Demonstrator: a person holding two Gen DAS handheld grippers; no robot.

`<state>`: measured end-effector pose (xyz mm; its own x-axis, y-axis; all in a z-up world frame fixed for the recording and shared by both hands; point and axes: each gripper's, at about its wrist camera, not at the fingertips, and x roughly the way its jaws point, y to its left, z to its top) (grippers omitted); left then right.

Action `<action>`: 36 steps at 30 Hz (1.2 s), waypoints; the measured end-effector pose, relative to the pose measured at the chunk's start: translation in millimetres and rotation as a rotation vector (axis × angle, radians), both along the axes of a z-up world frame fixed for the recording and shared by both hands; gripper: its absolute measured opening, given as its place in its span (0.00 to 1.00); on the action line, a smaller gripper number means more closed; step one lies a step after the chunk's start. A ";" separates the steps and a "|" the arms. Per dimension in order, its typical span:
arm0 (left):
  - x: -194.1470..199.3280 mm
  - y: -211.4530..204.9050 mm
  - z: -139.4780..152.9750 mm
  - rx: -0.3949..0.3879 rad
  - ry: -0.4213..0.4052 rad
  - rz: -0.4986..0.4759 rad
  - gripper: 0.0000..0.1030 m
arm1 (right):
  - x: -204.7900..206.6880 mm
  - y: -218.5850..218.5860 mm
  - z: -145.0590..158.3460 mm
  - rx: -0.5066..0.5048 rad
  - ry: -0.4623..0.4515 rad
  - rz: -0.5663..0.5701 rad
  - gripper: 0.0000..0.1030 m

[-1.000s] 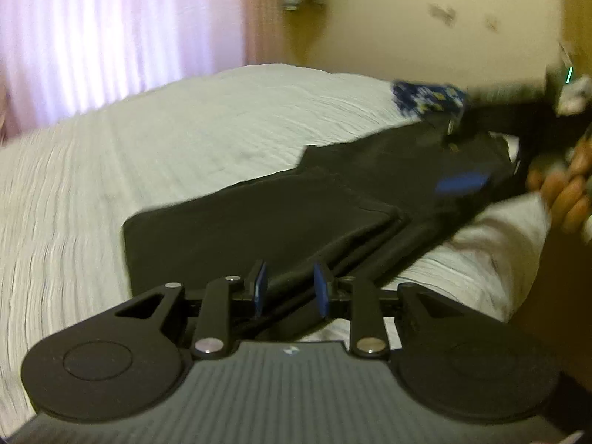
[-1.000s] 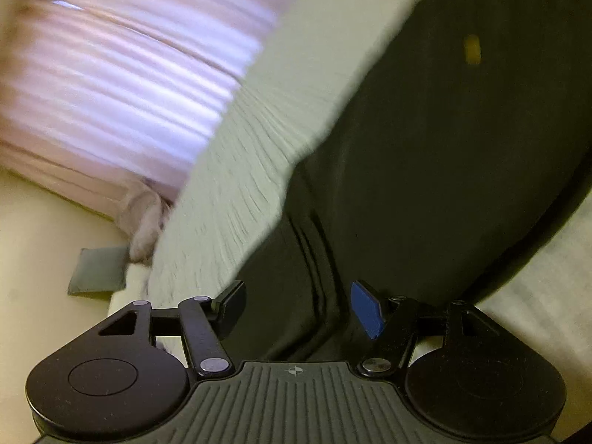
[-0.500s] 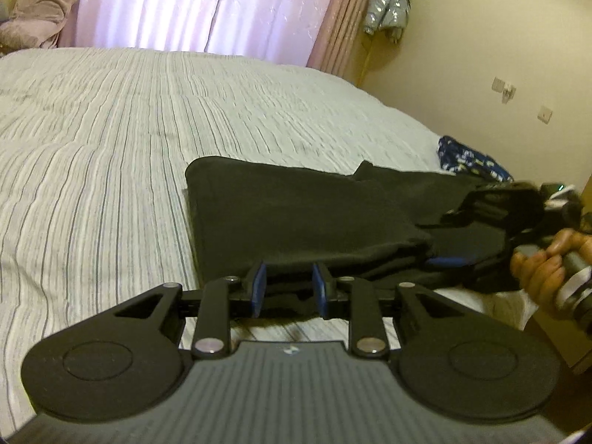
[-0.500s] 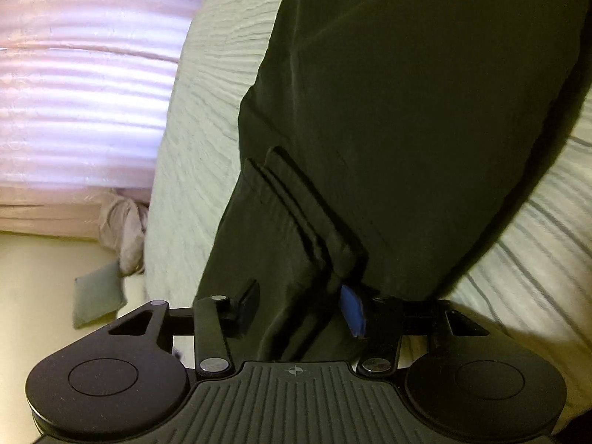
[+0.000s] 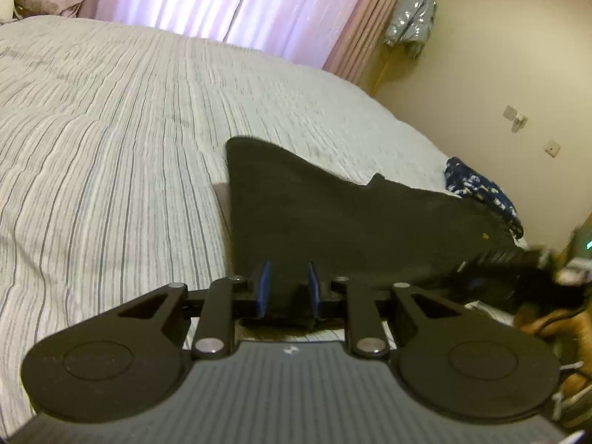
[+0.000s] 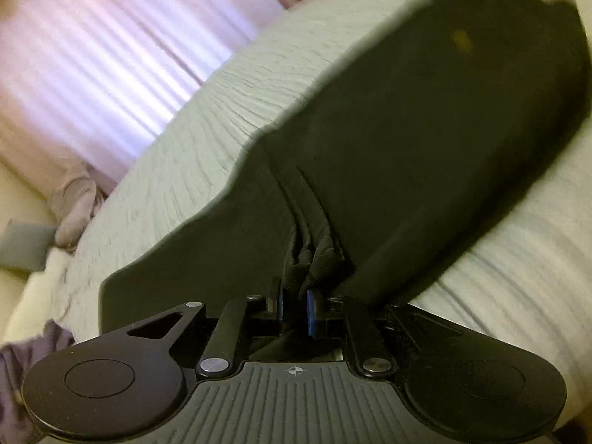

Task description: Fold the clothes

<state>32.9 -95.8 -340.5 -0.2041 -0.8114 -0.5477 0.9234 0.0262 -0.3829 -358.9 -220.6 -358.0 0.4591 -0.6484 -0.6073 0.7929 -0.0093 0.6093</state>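
- Left gripper (image 5: 286, 288): blue-padded fingers clenched on the near edge of the black folded fabric garment (image 5: 333, 218), which lies on the striped white bedspread (image 5: 111, 148).
- Right gripper (image 6: 294, 305): fingers clamped on a bunched hem (image 6: 314, 259); motion-blurred in the left view.
- Patterned navy cloth (image 5: 481, 188): partly hidden behind the garment.

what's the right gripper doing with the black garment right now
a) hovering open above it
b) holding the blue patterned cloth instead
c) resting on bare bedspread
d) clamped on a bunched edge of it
d: the right gripper has its blue pads closed on a bunched fold of the black garment, which lies across the striped bedspread.
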 end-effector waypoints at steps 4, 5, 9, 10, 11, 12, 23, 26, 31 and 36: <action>1.7 0.9 3.9 0.006 -0.033 0.004 0.17 | -2.2 -1.2 12.5 -0.002 0.036 0.046 0.15; 3.1 0.5 5.3 0.008 -0.038 0.009 0.17 | 1.5 -3.1 16.8 -0.003 0.066 0.066 0.16; 11.1 -3.2 16.7 -0.019 -0.070 0.015 0.17 | 10.1 10.3 43.6 -0.080 0.281 0.052 0.46; 13.3 -5.5 20.2 -0.026 -0.084 0.015 0.17 | 13.6 14.1 50.5 -0.108 0.350 0.037 0.49; 15.4 -9.5 23.3 -0.032 -0.096 0.015 0.17 | 17.2 17.7 57.5 -0.136 0.418 0.021 0.49; 17.3 -14.2 25.9 -0.036 -0.108 0.016 0.17 | 22.4 20.1 64.1 -0.172 0.479 -0.007 0.49; 14.7 -114.8 18.8 -0.030 -0.219 -0.055 0.12 | 88.1 -47.2 49.7 -0.344 0.553 0.184 0.47; 16.2 -141.3 -4.9 0.034 -0.248 -0.045 0.12 | 98.9 -78.7 14.1 -0.265 0.662 0.239 0.47; 11.2 -158.1 -36.7 0.066 -0.294 -0.063 0.14 | 101.9 -84.0 -4.8 -0.267 0.716 0.256 0.48; 8.7 -149.5 -24.4 0.083 -0.306 -0.046 0.12 | 93.0 -83.8 6.6 -0.237 0.645 0.251 0.48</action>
<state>41.6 -245.2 -364.9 -0.0550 -0.7554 -0.6530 0.9963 0.0016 -0.0858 -265.9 -304.4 -351.4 0.2093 -0.7185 -0.6633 0.9557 0.2938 -0.0167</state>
